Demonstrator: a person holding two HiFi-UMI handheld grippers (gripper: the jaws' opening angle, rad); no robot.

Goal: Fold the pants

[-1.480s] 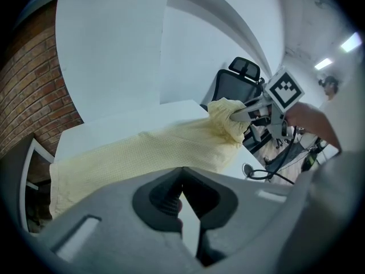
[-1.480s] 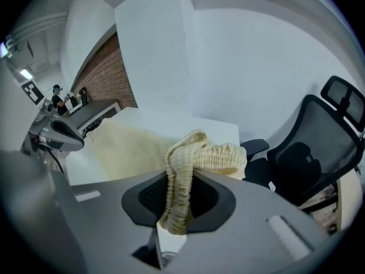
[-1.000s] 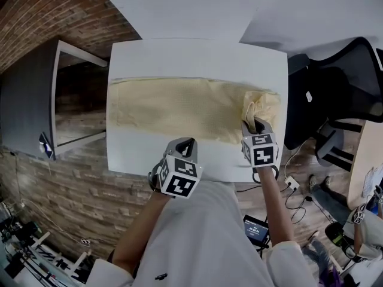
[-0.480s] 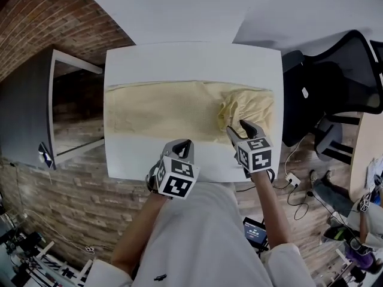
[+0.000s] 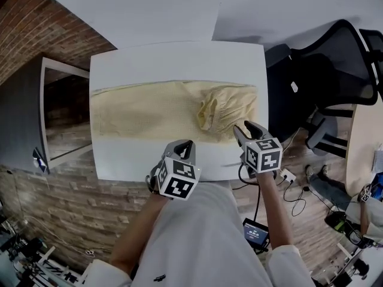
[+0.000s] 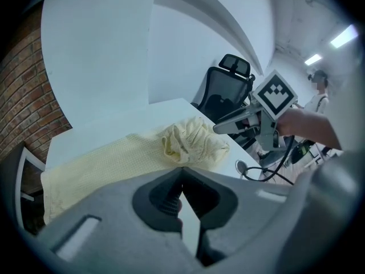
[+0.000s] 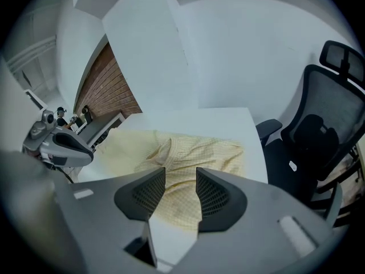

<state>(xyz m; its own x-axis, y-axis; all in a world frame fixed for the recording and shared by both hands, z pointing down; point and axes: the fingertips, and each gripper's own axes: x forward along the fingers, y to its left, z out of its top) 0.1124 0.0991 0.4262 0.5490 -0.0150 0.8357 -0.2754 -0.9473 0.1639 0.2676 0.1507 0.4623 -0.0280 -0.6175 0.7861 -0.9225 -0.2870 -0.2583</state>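
1. The pants [image 5: 149, 109], pale yellow, lie on the white surface [image 5: 179, 58], mid-frame in the head view.
2. Their long axis runs left to right across the frame. The left part lies flat and reaches the left edge of the surface. The right end is bunched into a crumpled heap [image 5: 218, 109] turned back toward the left.
3. It cannot be told which end is the waistband. In the left claw view the claw's own body cuts off the near edge of the cloth.
4. The right claw [image 5: 252, 128] is at the lower right of the heap. It is released, with jaws apart that have just closed partway. The cloth shows beyond the gap and is not pinched.
5. The left claw [image 5: 187, 145] is below centre, over the bare strip of surface. It is clenched on nothing.
6. A black office chair [image 5: 341, 64] stands at the right of the frame.
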